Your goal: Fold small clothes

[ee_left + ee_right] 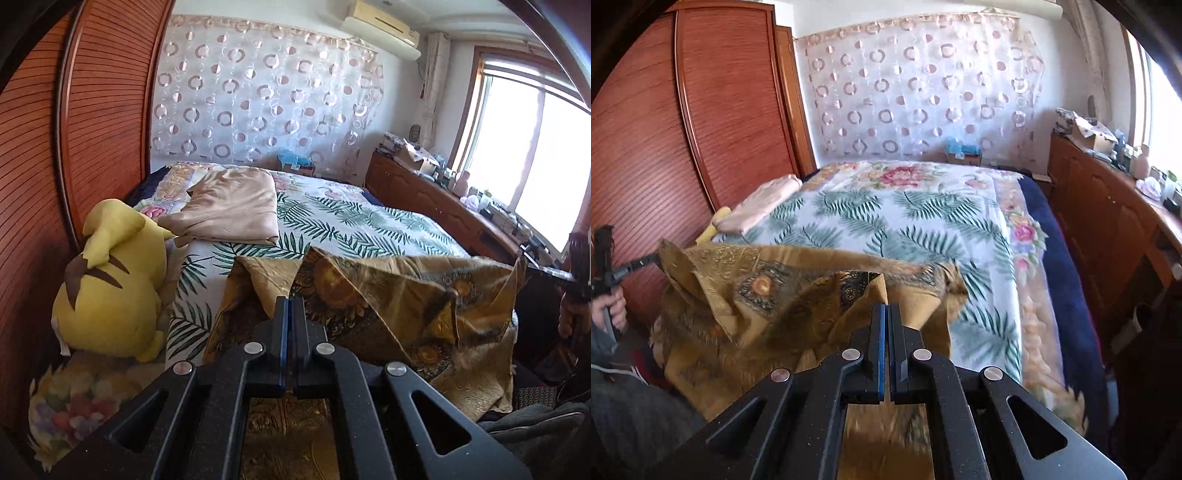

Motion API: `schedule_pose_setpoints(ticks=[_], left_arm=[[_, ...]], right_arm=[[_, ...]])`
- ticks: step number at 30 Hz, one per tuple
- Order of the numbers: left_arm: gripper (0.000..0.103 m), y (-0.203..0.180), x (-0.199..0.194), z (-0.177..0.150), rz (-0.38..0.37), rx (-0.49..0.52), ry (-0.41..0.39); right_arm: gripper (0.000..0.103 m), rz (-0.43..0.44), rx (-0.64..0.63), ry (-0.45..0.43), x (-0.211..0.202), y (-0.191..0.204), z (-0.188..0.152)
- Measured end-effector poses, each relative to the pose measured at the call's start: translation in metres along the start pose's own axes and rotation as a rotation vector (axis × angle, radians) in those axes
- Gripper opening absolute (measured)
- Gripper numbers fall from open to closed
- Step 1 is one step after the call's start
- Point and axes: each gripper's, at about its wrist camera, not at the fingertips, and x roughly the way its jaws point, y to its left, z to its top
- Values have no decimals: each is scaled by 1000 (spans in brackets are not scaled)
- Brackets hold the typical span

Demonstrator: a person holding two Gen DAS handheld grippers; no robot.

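bed (369, 221) leaf-print | brown patterned cloth (388, 295) crumpled, lifted | 2 corners pinched

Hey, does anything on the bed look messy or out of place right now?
Mostly tidy. The yellow plush toy lies tipped over face-down at the bed's edge against the wardrobe. The brown patterned cloth hangs crumpled, but only because the left gripper and right gripper each pinch a corner mid-fold.
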Motion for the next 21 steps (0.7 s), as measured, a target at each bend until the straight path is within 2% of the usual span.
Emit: schedule_pose_setpoints(ticks=[4, 8, 10, 15, 16, 17, 19, 21], left_arm=[[2, 3, -11, -2, 31, 6, 9], [2, 11, -4, -7, 97, 25, 48], [2, 18, -1, -9, 107, 2, 53], [5, 17, 0, -2, 110, 15, 37], [16, 15, 2, 1, 96, 17, 33], [32, 14, 4, 5, 87, 19, 31], [48, 11, 13, 13, 66, 34, 32], [59, 6, 27, 23, 14, 52, 60]], right_arm=[[1, -6, 9, 42, -15, 2, -12], [1, -22, 19, 87, -20, 8, -20], [1, -37, 23, 95, -21, 8, -18], [1, -77, 20, 55, -23, 5, 2], [3, -89, 12, 34, -26, 6, 5], [4, -98, 8, 20, -26, 6, 9], [4, -111, 3, -5, -22, 4, 20], [8, -116, -6, -14, -14, 3, 27]])
